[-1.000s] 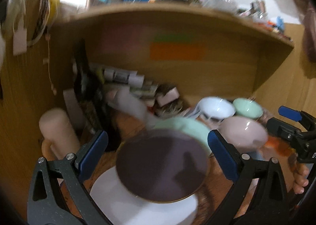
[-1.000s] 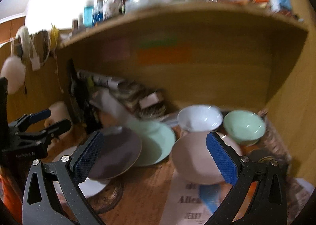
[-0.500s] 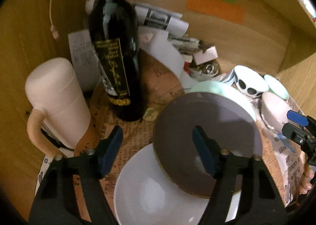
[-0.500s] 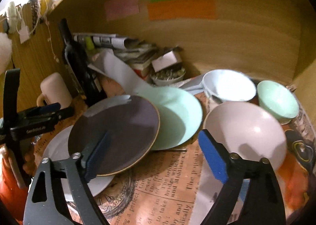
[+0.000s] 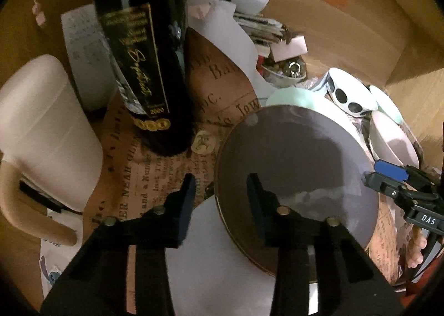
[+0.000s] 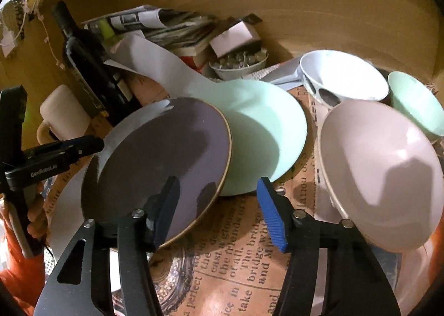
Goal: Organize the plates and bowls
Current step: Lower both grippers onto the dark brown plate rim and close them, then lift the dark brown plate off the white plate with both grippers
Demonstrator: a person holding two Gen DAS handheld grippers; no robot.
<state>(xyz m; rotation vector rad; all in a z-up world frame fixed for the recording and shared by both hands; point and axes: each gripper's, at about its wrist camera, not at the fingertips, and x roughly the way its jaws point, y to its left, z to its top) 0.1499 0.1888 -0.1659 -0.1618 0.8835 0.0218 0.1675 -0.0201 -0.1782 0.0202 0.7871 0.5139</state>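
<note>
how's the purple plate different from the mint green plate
The purple plate is dark with a thin gold rim; the mint green plate is pale and plain-edged. The purple plate sits tilted, overlapping the mint green plate's left edge and a white plate; the mint green plate lies lower on the newsprint mat. The purple plate's edge lies between both grippers' fingers; the mint green plate is farther back. Both are round and empty.

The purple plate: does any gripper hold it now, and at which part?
Not yet. Both grippers' jaws have just been closing around the purple plate rim: left gripper at one edge, right gripper at the opposite; pads show gaps.
</note>
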